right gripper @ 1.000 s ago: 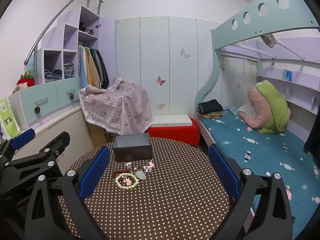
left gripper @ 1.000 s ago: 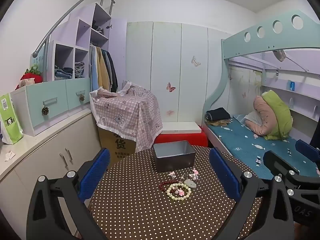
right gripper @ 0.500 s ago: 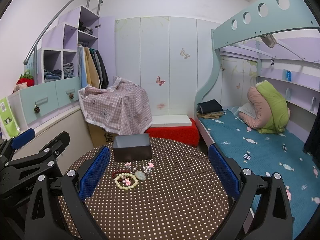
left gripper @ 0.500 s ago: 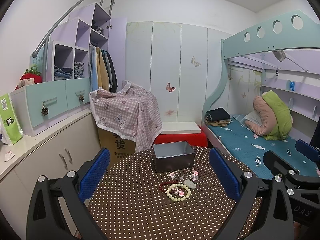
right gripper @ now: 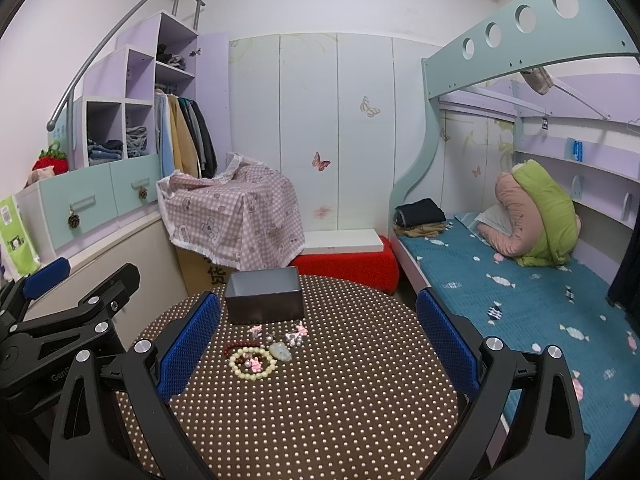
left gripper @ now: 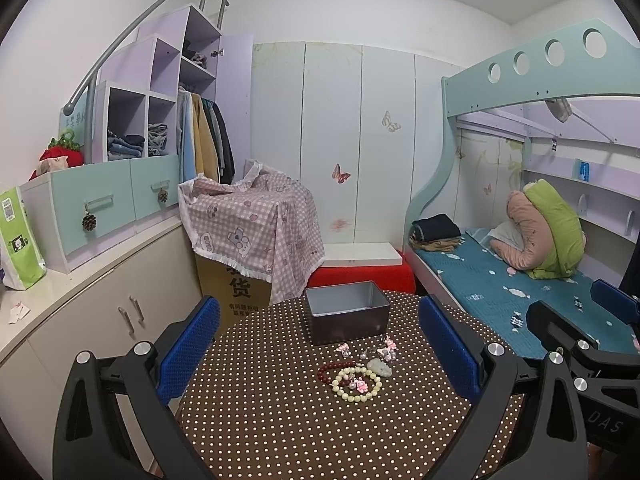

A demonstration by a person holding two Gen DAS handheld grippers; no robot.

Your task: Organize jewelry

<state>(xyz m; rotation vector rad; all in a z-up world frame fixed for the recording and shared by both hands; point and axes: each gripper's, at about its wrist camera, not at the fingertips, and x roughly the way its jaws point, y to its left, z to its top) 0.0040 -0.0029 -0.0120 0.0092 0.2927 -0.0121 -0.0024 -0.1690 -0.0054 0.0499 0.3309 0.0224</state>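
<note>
A small heap of jewelry lies on a round brown polka-dot table (left gripper: 280,432): a cream bead bracelet (left gripper: 356,385), a dark red bead bracelet (left gripper: 326,372), a pale green pendant (left gripper: 379,367) and small pink hair clips (left gripper: 387,346). An open dark metal box (left gripper: 346,317) stands just behind them. My left gripper (left gripper: 320,352) is open and empty, above the table short of the jewelry. My right gripper (right gripper: 318,344) is open and empty, with the cream bracelet (right gripper: 253,365), the pendant (right gripper: 280,351) and the box (right gripper: 264,295) ahead to its left.
A cardboard box under a pink checked cloth (left gripper: 256,220) stands behind the table, with a red stool (left gripper: 360,276) beside it. A bunk bed with a blue sheet (left gripper: 500,280) is on the right. White cabinets (left gripper: 100,312) run along the left.
Both grippers have drifted very slightly; the jewelry and the box have not moved. Both stay open.
</note>
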